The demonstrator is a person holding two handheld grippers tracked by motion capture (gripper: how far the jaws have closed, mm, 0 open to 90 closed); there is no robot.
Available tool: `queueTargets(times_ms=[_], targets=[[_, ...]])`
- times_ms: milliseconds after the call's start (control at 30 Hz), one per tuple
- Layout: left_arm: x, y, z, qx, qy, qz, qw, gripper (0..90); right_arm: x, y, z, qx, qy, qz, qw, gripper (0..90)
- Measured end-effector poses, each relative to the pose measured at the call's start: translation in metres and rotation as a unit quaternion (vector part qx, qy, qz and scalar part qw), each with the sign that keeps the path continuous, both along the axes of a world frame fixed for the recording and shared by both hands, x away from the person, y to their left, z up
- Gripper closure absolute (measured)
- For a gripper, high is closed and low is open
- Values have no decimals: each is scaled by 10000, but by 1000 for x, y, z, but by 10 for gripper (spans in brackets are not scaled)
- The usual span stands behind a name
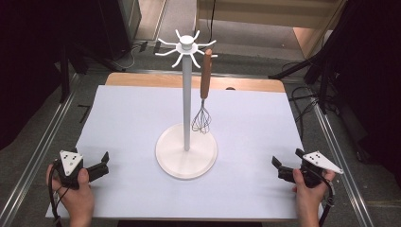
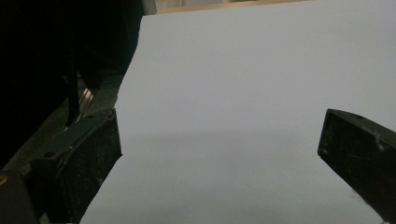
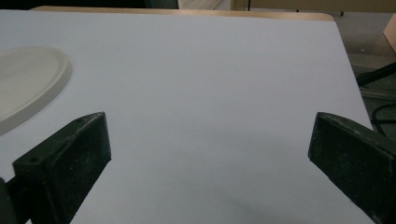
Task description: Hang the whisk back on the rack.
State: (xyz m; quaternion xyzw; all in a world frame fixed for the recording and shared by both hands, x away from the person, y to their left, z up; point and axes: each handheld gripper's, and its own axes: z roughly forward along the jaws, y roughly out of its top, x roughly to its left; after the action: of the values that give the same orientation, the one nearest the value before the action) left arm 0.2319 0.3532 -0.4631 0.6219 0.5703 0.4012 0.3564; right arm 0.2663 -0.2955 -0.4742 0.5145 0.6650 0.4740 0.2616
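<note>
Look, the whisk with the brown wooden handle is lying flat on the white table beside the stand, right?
Not quite. In the high view the whisk with the brown wooden handle hangs from a hook of the tall white stand, above the white table.

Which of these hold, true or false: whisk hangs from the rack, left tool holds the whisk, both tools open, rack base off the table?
1. The whisk hangs from a hook of the white rack. True.
2. The left tool holds the whisk. False: it holds nothing, resting near the table's left front corner.
3. The left tool and the right tool are open. True.
4. The rack base sits off the table. False: it stands mid-table.
</note>
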Motion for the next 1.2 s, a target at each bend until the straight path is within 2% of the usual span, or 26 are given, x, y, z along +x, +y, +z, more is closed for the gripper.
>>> queueTargets(times_ms=[633, 967, 1200], targets=[[0, -1, 0, 38, 5, 8, 10000, 1, -26, -33, -10, -184, 195, -270, 9993, 0], [0, 0, 0, -33, -11, 10, 10000, 0, -36, -39, -13, -70, 11, -392, 9992, 0], [-1, 2, 0, -87, -43, 62, 9999, 0, -36, -37, -14, -182, -30, -445, 9988, 0]])
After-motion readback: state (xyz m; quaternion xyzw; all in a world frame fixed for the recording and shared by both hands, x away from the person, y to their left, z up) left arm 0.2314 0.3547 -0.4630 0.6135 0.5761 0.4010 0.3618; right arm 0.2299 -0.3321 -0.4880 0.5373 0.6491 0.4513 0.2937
